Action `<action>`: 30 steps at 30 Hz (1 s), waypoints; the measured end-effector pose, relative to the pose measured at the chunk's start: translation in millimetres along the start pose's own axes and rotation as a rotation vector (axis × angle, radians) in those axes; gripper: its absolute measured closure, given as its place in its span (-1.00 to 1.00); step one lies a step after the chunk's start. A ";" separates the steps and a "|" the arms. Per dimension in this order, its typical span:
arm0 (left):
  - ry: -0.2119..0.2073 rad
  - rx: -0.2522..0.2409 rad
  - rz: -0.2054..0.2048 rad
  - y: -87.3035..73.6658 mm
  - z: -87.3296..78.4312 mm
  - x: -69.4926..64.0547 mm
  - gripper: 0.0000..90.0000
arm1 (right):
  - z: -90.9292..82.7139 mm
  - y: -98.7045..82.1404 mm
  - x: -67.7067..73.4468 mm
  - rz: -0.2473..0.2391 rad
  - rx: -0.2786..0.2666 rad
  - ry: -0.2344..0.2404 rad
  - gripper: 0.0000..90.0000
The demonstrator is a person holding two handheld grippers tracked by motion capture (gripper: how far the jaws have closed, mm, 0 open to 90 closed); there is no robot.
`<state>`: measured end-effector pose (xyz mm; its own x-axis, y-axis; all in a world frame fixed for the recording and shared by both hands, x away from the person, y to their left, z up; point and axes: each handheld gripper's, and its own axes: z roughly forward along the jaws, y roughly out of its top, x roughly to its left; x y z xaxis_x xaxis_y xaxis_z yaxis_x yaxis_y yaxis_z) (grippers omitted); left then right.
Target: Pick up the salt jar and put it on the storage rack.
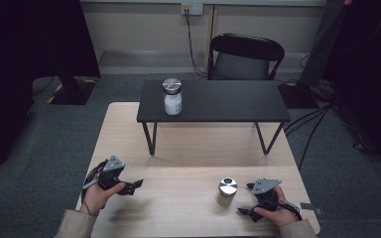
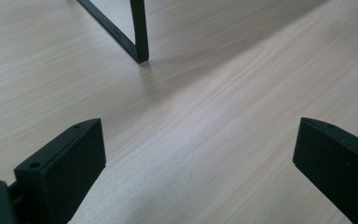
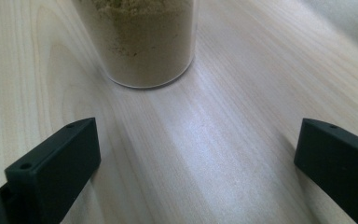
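Nearby, right claw (image 3: 196,172) (wide apart) faces unlabelled jar (image 3: 142,42).

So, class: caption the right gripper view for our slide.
Open right gripper faces a clear jar of tan powder on a pale wooden table.

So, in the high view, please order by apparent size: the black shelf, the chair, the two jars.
1. black shelf
2. chair
3. The white-filled jar and the nearer jar look alike; distance from the camera makes ranking unsure.

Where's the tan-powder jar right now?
In the high view the tan-powder jar stands on the wooden table at near right, just left of the open right gripper, not touching it.
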<state>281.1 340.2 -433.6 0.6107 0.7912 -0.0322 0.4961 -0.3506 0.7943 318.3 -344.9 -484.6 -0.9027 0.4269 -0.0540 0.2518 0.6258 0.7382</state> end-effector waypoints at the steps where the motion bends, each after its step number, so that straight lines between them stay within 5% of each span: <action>1: 0.000 0.003 -0.005 -1.0 0.7 -0.3 -0.96 | 0.0 0.0 0.0 0.000 0.000 0.000 -1.00; 21: -0.001 0.029 -0.020 -13.4 9.2 0.0 -0.96 | 0.0 0.0 0.0 -0.001 0.000 0.000 -1.00; 30: -0.005 0.073 0.004 -20.0 18.7 0.8 -0.95 | 0.0 0.0 0.0 -0.001 0.000 0.000 -1.00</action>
<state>283.2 338.5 -460.9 0.6159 0.7871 -0.0327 0.5375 -0.3896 0.7479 318.4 -344.9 -484.5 -0.9029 0.4262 -0.0554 0.2506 0.6267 0.7379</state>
